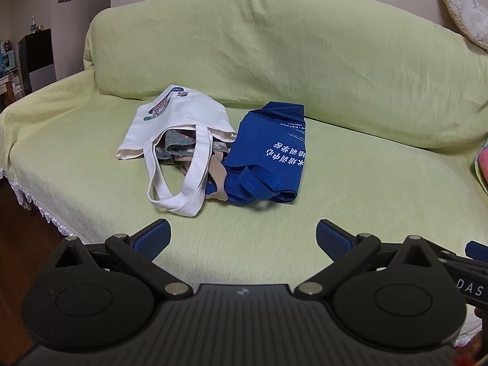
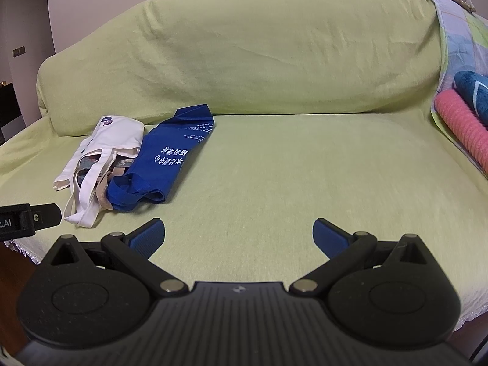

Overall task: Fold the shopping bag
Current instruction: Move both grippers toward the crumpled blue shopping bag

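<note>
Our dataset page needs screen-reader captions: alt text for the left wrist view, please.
A blue shopping bag and a white tote bag lie side by side, touching, on a green-covered sofa. The open left gripper hovers in front, holding nothing.

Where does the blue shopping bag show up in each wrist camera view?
Left wrist: the blue shopping bag lies near centre, slightly right.
Right wrist: blue shopping bag lies left of centre.
Shared landmark: the white tote bag touches its left side in both.

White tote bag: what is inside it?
The white tote bag lies open toward the camera; patterned grey-green fabric shows in its mouth. How far that goes, or anything deeper, is hidden by the bag's cloth.
</note>
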Demonstrator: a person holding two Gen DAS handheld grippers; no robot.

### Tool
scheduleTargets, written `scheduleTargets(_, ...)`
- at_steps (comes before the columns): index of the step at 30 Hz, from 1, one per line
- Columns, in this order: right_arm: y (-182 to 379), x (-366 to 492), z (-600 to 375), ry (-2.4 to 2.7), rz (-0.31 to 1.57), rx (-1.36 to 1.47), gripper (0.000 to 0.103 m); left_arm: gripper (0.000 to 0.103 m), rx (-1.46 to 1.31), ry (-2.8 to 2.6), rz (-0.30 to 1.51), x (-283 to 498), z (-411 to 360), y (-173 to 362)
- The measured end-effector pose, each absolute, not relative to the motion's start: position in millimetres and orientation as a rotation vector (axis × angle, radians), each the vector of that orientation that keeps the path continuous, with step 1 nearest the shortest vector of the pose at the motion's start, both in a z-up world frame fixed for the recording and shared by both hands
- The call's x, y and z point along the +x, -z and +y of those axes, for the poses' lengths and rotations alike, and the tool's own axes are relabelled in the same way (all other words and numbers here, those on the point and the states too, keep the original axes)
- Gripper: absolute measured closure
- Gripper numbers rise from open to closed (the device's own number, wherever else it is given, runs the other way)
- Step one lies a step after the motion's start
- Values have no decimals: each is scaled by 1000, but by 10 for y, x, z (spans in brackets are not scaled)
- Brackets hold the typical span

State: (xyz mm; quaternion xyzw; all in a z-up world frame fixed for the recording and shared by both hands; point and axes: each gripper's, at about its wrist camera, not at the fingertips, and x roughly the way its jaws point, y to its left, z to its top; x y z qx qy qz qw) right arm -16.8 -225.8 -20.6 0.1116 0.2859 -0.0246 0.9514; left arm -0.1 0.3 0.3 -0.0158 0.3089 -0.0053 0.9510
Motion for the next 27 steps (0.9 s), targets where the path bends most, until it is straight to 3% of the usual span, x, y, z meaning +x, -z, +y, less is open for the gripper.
scheduleTargets(27,175,-551,-2222,-24,530,148,1,1,12,2,619,-168,162,21)
